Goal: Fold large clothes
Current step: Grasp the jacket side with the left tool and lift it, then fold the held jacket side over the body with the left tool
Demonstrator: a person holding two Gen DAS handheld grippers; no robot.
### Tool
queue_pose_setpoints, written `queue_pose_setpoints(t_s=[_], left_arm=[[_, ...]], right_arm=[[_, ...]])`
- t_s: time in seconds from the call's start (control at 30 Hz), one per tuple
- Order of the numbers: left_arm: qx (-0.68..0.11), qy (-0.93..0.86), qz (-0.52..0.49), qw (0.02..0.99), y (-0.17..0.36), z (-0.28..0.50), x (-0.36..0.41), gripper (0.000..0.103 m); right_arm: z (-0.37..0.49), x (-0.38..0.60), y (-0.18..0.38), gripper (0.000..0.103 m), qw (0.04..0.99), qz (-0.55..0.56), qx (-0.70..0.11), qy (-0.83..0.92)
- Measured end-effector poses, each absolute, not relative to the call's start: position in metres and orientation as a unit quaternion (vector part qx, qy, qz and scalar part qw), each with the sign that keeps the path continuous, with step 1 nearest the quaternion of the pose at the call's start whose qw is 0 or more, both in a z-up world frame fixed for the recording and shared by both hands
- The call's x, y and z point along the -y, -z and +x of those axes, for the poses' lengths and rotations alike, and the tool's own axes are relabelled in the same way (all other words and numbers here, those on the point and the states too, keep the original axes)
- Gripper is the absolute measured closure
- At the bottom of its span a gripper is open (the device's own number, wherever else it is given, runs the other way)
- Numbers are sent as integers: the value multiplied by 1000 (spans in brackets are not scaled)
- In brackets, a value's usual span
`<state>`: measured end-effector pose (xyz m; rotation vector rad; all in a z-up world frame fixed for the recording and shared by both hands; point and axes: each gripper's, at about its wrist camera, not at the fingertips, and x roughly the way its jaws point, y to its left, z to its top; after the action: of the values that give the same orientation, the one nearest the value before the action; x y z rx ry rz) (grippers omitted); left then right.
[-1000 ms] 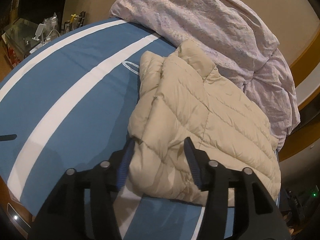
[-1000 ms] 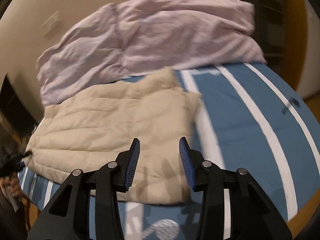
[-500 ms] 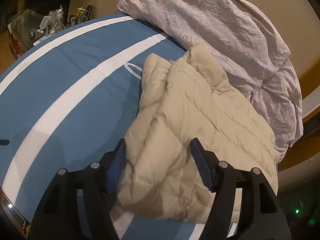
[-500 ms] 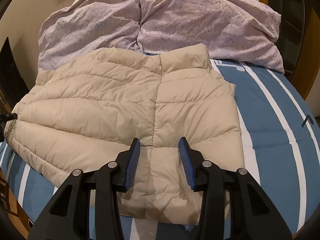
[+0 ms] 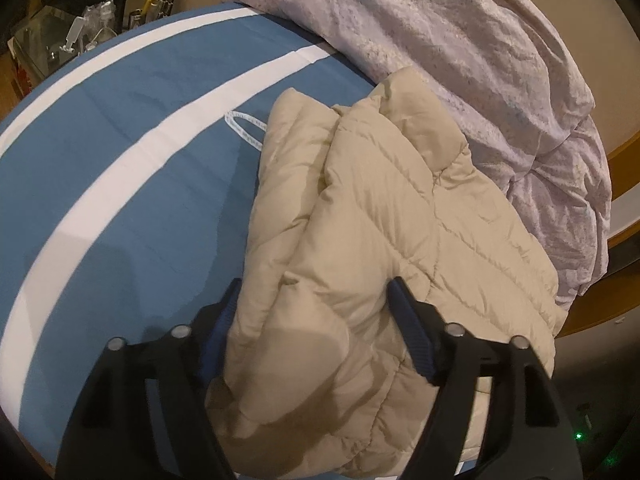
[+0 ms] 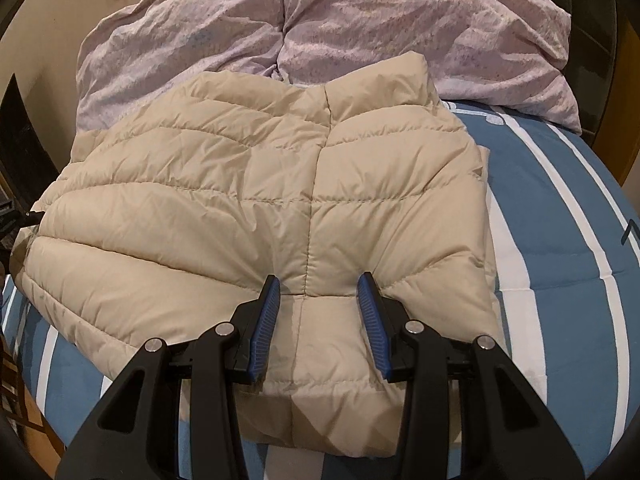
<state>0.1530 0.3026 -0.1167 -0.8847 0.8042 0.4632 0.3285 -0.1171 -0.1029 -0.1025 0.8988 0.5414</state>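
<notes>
Your left gripper (image 5: 316,300) is spread wide around the puffy beige jacket (image 5: 384,248). Your right gripper (image 6: 318,290) is spread too, pressing the jacket (image 6: 256,208) toward 12 o'clock on the striped blue bedsheet (image 6: 560,248).

Beige quilted puffer jacket (image 6: 256,200), folded, lying on bed

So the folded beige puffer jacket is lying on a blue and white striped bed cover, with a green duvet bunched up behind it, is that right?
Not quite: the duvet behind the beige puffer jacket is pale lilac, not green, as the right wrist view shows. The bed cover is indeed blue with white stripes.
</notes>
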Motion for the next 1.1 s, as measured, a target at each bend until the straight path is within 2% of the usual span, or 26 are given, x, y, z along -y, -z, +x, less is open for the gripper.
queue_pose_setpoints(t_s=[0.03,0.1,0.2,0.27,0.7,1.1], left_arm=[[-374,-212,-417,801,117,153,-303,44],[-367,-200,-427,802,116,152,-302,63],[-357,-185,-433,807,110,149,-299,83],[-345,-175,-439,811,101,147,-297,87],[-287,-123,-447,839,34,151,-271,89],[-266,-17,-419,868,-34,190,-178,89]], right_arm=[[329,117,103,60,864,-49,-429,-258],[328,116,104,60,865,-52,-428,-258],[328,115,105,60,865,-55,-428,-257],[328,115,105,60,865,-54,-428,-258],[331,119,107,60,861,-40,-433,-263],[333,118,108,60,859,-39,-436,-266]])
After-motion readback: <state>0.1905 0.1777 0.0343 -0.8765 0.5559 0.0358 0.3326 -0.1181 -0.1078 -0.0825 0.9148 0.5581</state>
